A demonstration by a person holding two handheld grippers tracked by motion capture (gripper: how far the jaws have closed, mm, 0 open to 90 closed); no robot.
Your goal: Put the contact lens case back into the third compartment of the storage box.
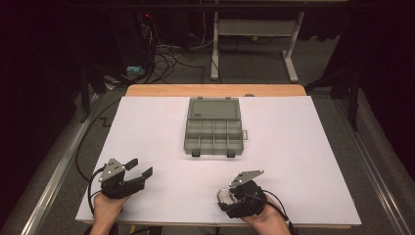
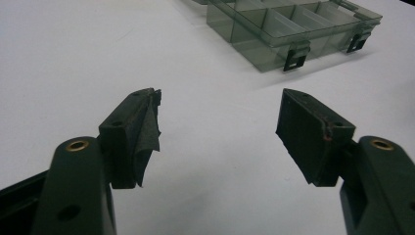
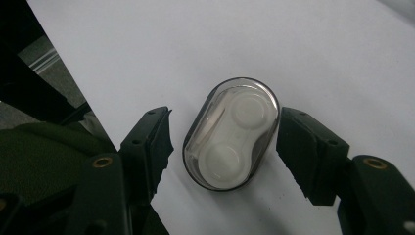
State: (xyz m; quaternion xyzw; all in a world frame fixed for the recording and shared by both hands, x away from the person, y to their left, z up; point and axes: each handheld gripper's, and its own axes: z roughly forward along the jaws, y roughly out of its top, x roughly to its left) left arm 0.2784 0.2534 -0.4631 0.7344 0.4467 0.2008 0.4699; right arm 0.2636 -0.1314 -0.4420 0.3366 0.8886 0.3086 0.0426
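A white surface [image 1: 303,147] lies under the left claw [image 1: 139,167] and the right claw [image 1: 225,196] and runs well ahead of them. A wooden edge [image 1: 161,90] shows at its far end. Beyond that, on the grey floor [image 1: 254,68], stands a white desk frame [image 1: 291,54]. Far ahead of the left claw is a tangle of cables [image 1: 164,56]. A metal rail [image 1: 54,166] runs along the floor outside the left claw.
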